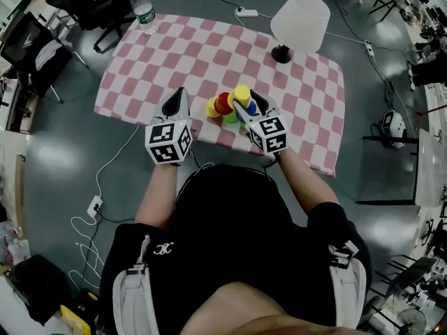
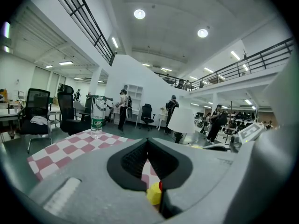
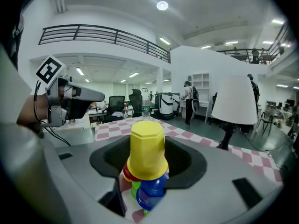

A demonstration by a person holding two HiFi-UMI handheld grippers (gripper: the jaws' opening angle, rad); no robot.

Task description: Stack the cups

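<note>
Several small cups are clustered near the front edge of the checked table [image 1: 154,54]. My right gripper [image 1: 243,102] is shut on an upside-down yellow cup [image 1: 242,93], which stands between its jaws in the right gripper view [image 3: 146,148]. Just under it are a blue cup [image 3: 150,195], a green cup [image 1: 229,118] and a red cup [image 1: 223,102]. A second yellow cup [image 1: 211,107] sits to their left. My left gripper [image 1: 183,91] is shut and empty, left of the cluster. Through the slit below its jaws [image 2: 148,141] that yellow cup [image 2: 154,193] shows.
A white lamp [image 1: 300,23] stands at the table's far right, and a water bottle [image 1: 142,7] at its far left corner. A power strip [image 1: 246,12] lies on the floor behind. Office chairs and people are in the background.
</note>
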